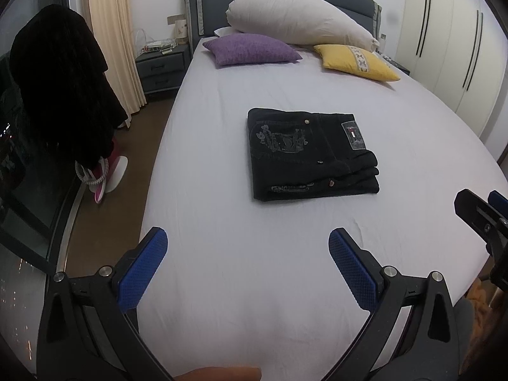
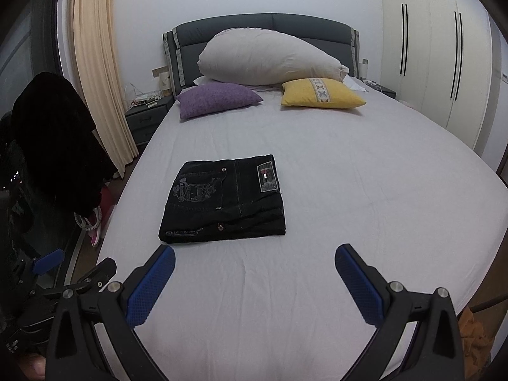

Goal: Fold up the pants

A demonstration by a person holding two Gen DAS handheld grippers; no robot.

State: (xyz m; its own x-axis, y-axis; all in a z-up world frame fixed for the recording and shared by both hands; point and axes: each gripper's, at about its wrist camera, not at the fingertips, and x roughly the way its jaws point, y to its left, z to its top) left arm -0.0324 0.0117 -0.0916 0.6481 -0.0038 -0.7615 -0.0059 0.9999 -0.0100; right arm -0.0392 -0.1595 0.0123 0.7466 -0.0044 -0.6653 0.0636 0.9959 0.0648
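We see the black pants point(image 1: 309, 154) point(image 2: 225, 198) folded into a compact, flat rectangle with stacked layers at the near right edge, lying on the bed. Grey embroidery, metal rivets and a rectangular patch face upward on the top layer.

We see left gripper point(image 1: 247, 238): black angular frame, blue cross-hatched pads point(image 1: 144, 270), silver pivot bolts at 7 and 5 o'clock. Right gripper point(image 2: 255, 254) identical. Bare skin point(image 1: 219, 374) at 6 o'clock.
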